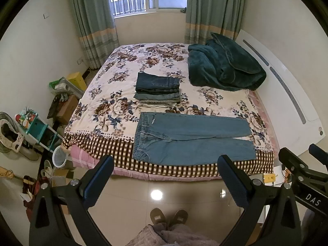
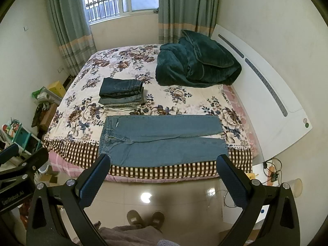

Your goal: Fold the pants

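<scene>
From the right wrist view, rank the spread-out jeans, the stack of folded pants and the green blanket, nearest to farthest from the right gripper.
Measured from the open right gripper:
1. Spread-out jeans, flat along the bed's near edge, straight ahead.
2. Stack of folded pants, mid-bed, ahead and left.
3. Green blanket, bunched at the far right by the headboard.

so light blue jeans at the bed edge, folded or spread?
Spread. The light blue jeans lie flat, both legs extended side by side toward the headboard, unlike the folded stack.
</scene>
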Tool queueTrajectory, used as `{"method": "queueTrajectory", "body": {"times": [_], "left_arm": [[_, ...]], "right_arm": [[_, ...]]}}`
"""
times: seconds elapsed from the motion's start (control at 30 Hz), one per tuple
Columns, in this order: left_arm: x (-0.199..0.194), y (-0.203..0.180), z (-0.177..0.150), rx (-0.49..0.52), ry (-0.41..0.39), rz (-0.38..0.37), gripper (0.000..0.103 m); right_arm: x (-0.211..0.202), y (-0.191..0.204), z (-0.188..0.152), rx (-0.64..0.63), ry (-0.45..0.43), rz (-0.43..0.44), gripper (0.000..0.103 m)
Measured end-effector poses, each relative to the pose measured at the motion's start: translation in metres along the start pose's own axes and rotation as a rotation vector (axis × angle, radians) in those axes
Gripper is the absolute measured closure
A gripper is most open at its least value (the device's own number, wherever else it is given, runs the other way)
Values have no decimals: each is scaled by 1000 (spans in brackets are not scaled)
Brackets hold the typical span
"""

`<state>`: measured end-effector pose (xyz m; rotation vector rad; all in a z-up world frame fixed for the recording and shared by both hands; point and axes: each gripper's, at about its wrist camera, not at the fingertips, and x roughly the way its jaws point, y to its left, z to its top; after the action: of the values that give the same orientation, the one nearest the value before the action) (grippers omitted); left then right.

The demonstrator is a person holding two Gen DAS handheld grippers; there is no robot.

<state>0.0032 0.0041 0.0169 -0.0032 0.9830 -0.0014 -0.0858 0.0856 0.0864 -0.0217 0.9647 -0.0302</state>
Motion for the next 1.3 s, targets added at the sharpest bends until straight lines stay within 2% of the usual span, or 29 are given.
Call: {"method": "queueTrajectory", "body": {"times": [0.73,0.77,1.3], "left_arm": [[-4,-15,8,6,-13,6,0],[-4,-16,7,6,-16,5,0],[-8,-14,11,9,-31,1,0]], "right_arm": [[2,-2,-2,3,-11,2,0],[-6,2,7,0,-12,4,0],[-21,6,18,6,-21,10,0]]}}
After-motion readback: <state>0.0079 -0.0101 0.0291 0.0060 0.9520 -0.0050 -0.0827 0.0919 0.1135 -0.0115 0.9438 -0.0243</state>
